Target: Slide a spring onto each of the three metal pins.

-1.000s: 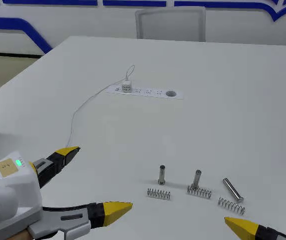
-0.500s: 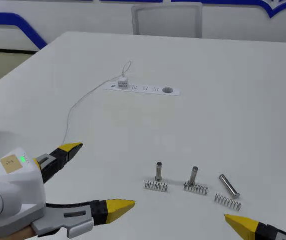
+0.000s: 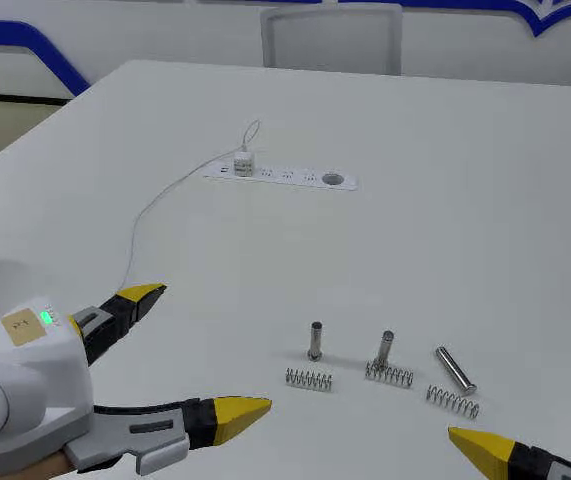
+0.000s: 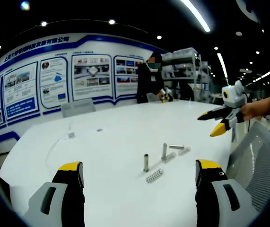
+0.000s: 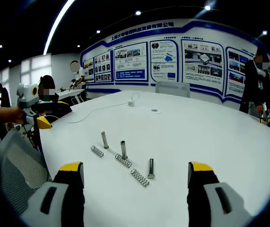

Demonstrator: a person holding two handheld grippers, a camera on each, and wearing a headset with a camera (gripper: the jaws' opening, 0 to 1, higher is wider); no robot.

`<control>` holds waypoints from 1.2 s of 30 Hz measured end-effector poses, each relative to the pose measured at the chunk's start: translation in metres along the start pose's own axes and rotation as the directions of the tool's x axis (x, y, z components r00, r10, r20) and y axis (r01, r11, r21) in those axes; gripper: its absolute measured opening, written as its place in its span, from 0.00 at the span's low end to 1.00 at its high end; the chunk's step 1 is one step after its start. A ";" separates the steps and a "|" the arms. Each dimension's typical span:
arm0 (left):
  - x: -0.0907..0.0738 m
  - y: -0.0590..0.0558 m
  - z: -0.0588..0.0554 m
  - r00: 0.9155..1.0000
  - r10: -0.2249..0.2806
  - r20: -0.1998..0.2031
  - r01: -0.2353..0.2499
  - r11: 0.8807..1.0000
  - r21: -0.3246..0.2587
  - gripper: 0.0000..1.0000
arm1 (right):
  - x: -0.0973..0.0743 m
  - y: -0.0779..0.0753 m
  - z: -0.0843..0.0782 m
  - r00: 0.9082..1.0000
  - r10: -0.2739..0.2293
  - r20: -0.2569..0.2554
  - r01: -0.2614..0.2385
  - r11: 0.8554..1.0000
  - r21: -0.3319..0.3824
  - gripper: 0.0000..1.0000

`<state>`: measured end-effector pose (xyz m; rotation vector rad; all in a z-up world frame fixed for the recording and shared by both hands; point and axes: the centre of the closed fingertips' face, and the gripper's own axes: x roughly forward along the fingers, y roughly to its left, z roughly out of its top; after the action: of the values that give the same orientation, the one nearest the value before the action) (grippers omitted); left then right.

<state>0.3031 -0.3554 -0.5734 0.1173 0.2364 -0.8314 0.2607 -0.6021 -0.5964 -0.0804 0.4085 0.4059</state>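
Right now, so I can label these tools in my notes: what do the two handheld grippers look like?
The left gripper has a bulky white body with a small tan sticker and a lit green light. Its two jaws run grey, then black, ending in pointed yellow tips. The right gripper shows the same black jaws with yellow tips; in its own view their bases are grey.

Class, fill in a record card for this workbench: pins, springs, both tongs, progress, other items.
Pins: three short silver metal pins; left pin and middle pin standing, right pin lying flat.
Springs: small coiled wire springs, one lying before each pin: left spring, middle spring, right spring.
Tongs: left yellow-tipped tongs and right yellow-tipped tongs, both open, holding nothing.
Progress: no spring on any pin.
Other: white power strip with thin white cable, on white table.
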 end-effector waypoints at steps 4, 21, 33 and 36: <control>0.002 -0.001 0.000 1.000 0.003 0.008 -0.003 1.000 -0.004 1.00 | 0.004 -0.007 0.000 0.999 0.013 -0.048 -0.014 1.000 -0.025 0.86; 0.010 -0.009 -0.008 1.000 0.007 0.025 -0.005 0.998 -0.058 1.00 | 0.057 -0.041 -0.005 0.975 0.054 -0.217 -0.064 0.997 -0.039 0.54; 0.013 -0.016 -0.021 1.000 -0.010 -0.018 0.009 0.998 -0.062 1.00 | 0.099 -0.047 -0.033 0.938 0.087 -0.336 -0.080 0.996 0.036 0.29; 0.013 -0.015 -0.022 1.000 -0.005 -0.019 0.004 0.998 -0.067 1.00 | 0.107 -0.043 -0.041 0.924 0.098 -0.369 -0.087 0.995 0.047 0.26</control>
<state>0.2965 -0.3707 -0.5984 0.0623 0.2824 -0.8263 0.3525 -0.6085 -0.6772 -0.1100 0.7948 0.4789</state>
